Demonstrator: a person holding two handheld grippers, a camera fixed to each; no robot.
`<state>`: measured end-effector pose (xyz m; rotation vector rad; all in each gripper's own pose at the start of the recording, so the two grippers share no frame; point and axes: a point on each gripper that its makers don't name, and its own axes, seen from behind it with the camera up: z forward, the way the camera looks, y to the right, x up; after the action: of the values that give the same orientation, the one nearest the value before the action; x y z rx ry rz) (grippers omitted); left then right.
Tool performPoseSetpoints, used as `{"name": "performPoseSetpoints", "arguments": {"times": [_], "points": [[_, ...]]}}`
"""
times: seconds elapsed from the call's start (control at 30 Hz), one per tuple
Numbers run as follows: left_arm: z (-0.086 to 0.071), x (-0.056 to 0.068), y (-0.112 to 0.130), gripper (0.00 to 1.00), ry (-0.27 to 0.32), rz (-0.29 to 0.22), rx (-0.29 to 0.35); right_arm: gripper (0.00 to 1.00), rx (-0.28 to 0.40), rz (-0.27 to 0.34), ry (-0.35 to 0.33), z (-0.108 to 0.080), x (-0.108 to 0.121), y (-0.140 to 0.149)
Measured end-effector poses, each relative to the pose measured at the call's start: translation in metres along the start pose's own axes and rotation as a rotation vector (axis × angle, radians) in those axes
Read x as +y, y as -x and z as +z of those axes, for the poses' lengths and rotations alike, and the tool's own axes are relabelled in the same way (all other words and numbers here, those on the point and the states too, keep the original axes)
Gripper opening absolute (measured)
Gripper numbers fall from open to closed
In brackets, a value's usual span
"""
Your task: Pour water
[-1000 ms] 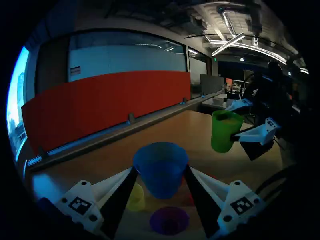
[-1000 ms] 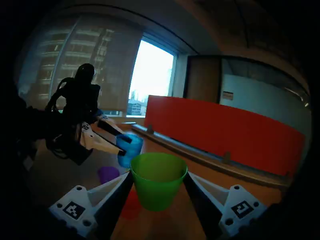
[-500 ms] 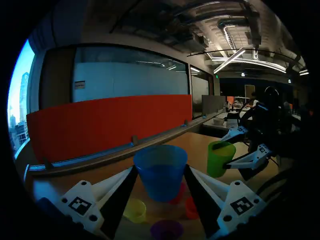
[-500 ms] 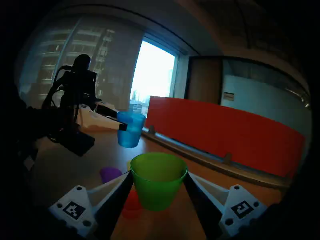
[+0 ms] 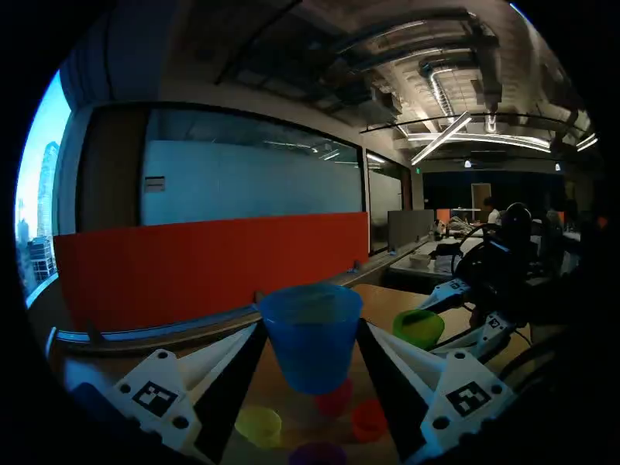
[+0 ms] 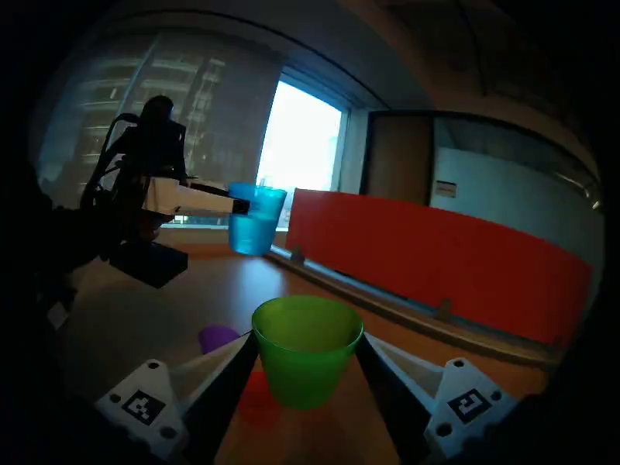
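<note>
Blue cup [image 5: 311, 356], lower centre, pinched mid-wall by left gripper [image 5: 310, 332]; green cup [image 6: 307, 372], lower centre, pinched likewise by right gripper [image 6: 308, 341]; both likely light, thin, crushable plastic, best held gently below rim.

A wooden table [image 6: 194, 287] runs along a low orange-red partition [image 5: 209, 263], with a grey rail [image 5: 194, 322] at its foot. Above the partition stands a pale frosted glass wall [image 5: 248, 182]. Daylight comes through a bright window [image 6: 298, 147]. Beside it a sheer blind [image 6: 225, 116] lets the outline of a neighbouring building [image 6: 101, 93] through. A brown panel [image 6: 397, 155] next to the window may be a door. The ceiling [image 5: 310, 46] is dark, with bare ducts [image 5: 434, 74] and long strip lights [image 5: 443, 137]. Farther desks [image 5: 418, 262] sit in dim light.
</note>
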<state>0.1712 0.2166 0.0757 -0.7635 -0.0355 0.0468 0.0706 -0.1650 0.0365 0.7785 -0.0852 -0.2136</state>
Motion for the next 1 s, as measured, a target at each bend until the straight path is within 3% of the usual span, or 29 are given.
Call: {"name": "performPoseSetpoints", "arguments": {"times": [0.4,0.7,1.0], "points": [[-0.002,0.006,0.0,0.83,0.031,0.013,0.01,0.91,0.007,0.007,-0.005,0.001,-0.002,-0.001],[-0.003,0.004,0.0,0.83,0.041,0.032,0.024,0.91,0.01,0.01,-0.02,0.002,-0.007,0.0],[-0.008,0.004,-0.001,0.83,0.039,0.093,0.03,0.91,0.019,0.019,-0.047,0.005,-0.018,-0.004]]}}
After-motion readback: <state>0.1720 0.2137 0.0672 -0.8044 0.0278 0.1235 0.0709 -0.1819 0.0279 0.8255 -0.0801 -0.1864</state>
